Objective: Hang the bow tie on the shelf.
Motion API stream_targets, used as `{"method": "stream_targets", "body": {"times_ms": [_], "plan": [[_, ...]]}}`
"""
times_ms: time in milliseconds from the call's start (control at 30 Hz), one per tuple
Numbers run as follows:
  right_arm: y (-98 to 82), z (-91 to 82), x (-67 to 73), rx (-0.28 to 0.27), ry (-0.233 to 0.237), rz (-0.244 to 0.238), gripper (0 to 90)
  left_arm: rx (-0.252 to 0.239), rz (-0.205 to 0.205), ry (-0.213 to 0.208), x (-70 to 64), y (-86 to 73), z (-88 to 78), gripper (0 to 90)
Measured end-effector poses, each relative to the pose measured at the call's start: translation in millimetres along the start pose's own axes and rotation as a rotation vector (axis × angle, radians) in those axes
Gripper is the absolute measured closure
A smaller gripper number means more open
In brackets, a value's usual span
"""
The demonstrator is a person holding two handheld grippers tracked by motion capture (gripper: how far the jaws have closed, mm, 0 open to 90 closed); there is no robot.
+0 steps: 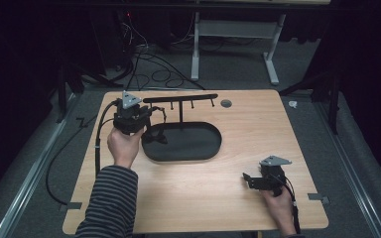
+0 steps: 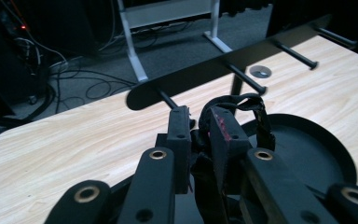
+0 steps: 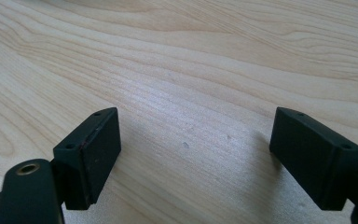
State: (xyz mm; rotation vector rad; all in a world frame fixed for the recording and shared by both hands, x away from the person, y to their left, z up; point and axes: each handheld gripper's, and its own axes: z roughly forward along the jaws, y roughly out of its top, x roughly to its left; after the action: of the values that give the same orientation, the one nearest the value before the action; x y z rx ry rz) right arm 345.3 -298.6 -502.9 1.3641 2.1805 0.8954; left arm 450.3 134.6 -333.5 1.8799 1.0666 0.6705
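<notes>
My left gripper [image 2: 205, 126] is raised over the tray's [image 2: 317, 140] left end, below the peg rack [image 2: 242, 58], jaws clamped on a black strap [image 2: 256, 109]. My right gripper [image 3: 196, 154] rests low over the tabletop [image 3: 191, 70], jaws apart.

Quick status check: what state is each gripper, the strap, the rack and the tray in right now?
Left gripper: shut on black strap, lifted beside rack.
Right gripper: open, holding nothing, low over table.
Rack: upright, pegs bare.
Tray: flat on table; a dark item lies at its left end.
</notes>
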Motion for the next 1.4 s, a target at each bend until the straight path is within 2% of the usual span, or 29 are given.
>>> {"method": "stream_targets", "body": {"times_ms": [200, 433, 700, 933, 1100, 1400], "plan": [[0.0, 0.0, 0.0, 0.0, 0.0, 0.0, 17.6, 0.0, -0.012, 0.025, 5.6, 3.9, 6.8, 78.9], [0.0, 0.0, 0.0, 0.0, 0.0, 0.0, 17.6, -0.004, -0.055, 0.067, 14.3, 3.1, 19.6, 78.8], [0.0, 0.0, 0.0, 0.0, 0.0, 0.0, 17.6, -0.007, -0.067, 0.097, 17.6, 1.8, 26.8, 78.1], [0.0, 0.0, 0.0, 0.0, 0.0, 0.0, 17.6, -0.001, -0.055, 0.104, 16.2, 1.1, 27.9, 76.1], [0.0, 0.0, 0.0, 0.0, 0.0, -0.001, 17.6, 0.016, -0.055, 0.096, 15.8, -0.1, 29.3, 73.9], [0.0, 0.0, 0.0, 0.0, 0.0, -0.001, 17.6, 0.014, -0.05, 0.089, 14.4, 0.2, 26.5, 72.1]]}}
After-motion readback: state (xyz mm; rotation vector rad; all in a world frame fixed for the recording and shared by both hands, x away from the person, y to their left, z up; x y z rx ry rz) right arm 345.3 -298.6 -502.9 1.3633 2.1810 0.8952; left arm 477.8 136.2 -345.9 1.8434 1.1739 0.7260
